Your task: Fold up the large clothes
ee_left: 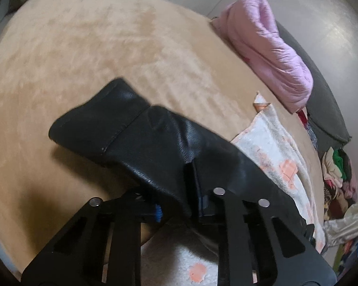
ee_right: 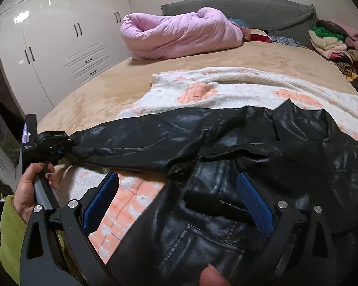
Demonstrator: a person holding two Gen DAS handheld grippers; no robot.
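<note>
Black leather formed the task item: a jacket (ee_right: 226,166) that lay across a white blanket with orange patches (ee_right: 226,85) on a bed covered in tan plush fabric (ee_left: 83,47). One sleeve (ee_right: 136,140) extended to the left in the right wrist view, raised off the blanket.

The left gripper (ee_right: 66,146) had its jaws nearly closed on the cuff end of that sleeve. In the left wrist view the sleeve (ee_left: 131,131) ran forward out of the jaws, with a stitched cuff (ee_left: 95,119) at its far end above the tan cover. A hand (ee_right: 28,190) in a yellow-green sleeve (ee_right: 7,226) gripped the handle of the left gripper.

The right gripper (ee_right: 176,207) stood with its jaws wide apart. Its blue pads (ee_right: 255,207) did not press on anything; the right pad lay over the body of the jacket, the left pad (ee_right: 100,200) over the blanket. The jacket body lay between and below the two fingers. A fingertip (ee_right: 212,276) showed at the bottom edge of the right wrist view.

A rolled pink quilt (ee_right: 179,35) rested at the far side of the bed, against a grey headboard (ee_right: 250,9). A pile of mixed clothes (ee_right: 334,40) sat at the far right. White wardrobe doors (ee_right: 59,35) stood to the left.
</note>
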